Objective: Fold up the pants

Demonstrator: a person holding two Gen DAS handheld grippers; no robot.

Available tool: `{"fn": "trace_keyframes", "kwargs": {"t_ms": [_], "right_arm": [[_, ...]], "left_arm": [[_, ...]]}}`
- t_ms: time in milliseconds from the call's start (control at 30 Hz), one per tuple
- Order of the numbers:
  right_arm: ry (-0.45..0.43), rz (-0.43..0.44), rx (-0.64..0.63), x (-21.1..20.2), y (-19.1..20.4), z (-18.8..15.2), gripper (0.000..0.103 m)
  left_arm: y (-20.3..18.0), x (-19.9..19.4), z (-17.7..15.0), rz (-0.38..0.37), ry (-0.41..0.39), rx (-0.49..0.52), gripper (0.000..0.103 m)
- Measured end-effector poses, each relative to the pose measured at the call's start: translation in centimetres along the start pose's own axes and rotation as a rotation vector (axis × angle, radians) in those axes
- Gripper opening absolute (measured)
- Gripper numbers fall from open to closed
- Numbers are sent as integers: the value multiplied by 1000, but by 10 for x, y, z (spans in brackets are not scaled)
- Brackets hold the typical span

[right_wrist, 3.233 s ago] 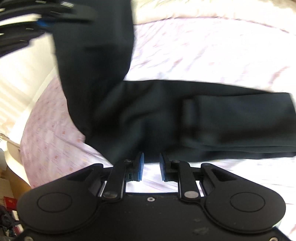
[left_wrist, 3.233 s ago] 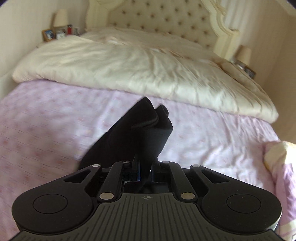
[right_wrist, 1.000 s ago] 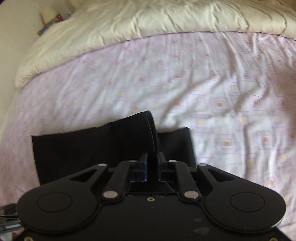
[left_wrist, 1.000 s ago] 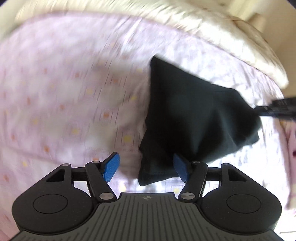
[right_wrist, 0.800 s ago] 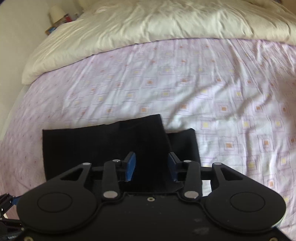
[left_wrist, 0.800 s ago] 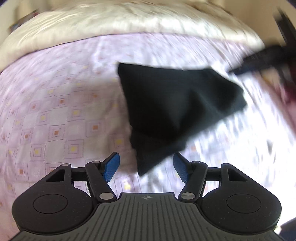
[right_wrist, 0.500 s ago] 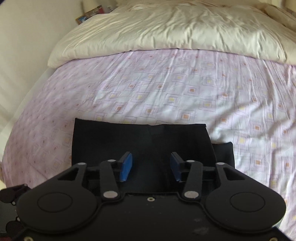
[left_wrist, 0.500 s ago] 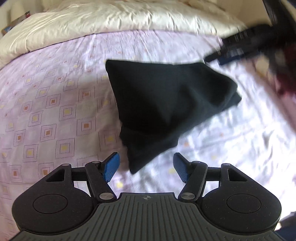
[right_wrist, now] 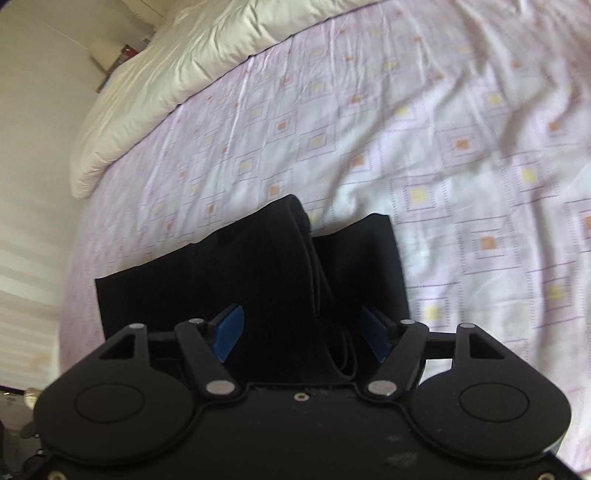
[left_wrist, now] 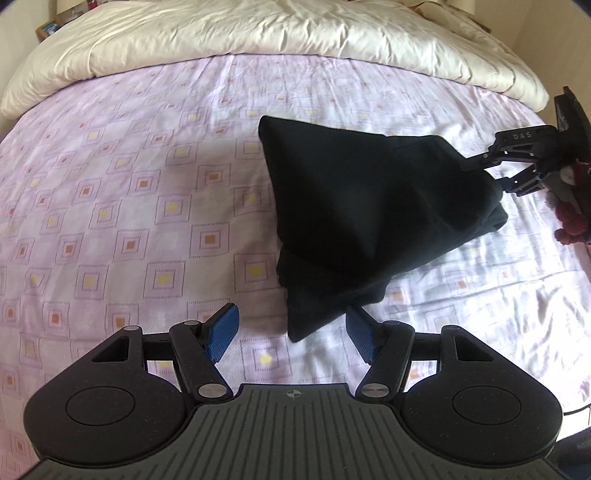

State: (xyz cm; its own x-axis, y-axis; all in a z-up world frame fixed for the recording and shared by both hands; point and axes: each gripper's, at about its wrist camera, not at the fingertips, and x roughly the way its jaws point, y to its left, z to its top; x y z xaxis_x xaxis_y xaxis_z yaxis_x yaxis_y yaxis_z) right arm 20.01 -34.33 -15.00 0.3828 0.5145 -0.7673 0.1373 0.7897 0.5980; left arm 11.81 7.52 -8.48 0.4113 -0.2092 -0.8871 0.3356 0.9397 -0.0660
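Only the left view shows the right tool (left_wrist: pixel 491 173) touching the pants (left_wrist: pixel 362 221).

I take the pants (left_wrist: pixel 369 218) as my landmark. Pants: on the sheet (left_wrist: pixel 129 206), right of its middle in my left view. Duvet (left_wrist: pixel 258 33): behind the pants, across the sheet's far end. Left gripper (left_wrist: pixel 291 334): before the pants, their near corner between its fingers. Right gripper (left_wrist: pixel 495 170): at the pants' right edge, a fold between its fingers in my right view. Plush toy (left_wrist: pixel 570 221): right of the pants, at the sheet's edge.
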Motion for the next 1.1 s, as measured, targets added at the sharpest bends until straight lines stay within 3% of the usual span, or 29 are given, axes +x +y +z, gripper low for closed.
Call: {"fn": "trace_keyframes", "kwargs": {"t_ms": [167,200,233,300,400,567,700,900,1100], "right_arm": [[47,118,47,20,-12,6,76],[46,117,40,20,-12,7,61],[62,91,24,22,-10,7,19],[125,137,16,26,-4,3,12],[108,166,-5,14,22,0,10],[1,298,-2,-22,74,19,8],[-36,339,-60,-36,122,42,8],[-86,379,-121,-51,173,65,8],[-94,358,-162,-51,206,65,8]], "left_arm": [[-9,-10,-1,17,21,-12,62],[-12,-12,-1,14,19,-16,62],[-15,-14,-1,9,16,-20,62],[-22,-17,-1,-3,15,-26,62],[-35,-19,-2,-40,2,-17,62],[-68,-14,-6,-118,-14,78,62],[-88,0,-6,-114,-55,141,62],[-71,24,4,-77,-93,7,62],[-37,39,13,-8,-123,-92,62]]}}
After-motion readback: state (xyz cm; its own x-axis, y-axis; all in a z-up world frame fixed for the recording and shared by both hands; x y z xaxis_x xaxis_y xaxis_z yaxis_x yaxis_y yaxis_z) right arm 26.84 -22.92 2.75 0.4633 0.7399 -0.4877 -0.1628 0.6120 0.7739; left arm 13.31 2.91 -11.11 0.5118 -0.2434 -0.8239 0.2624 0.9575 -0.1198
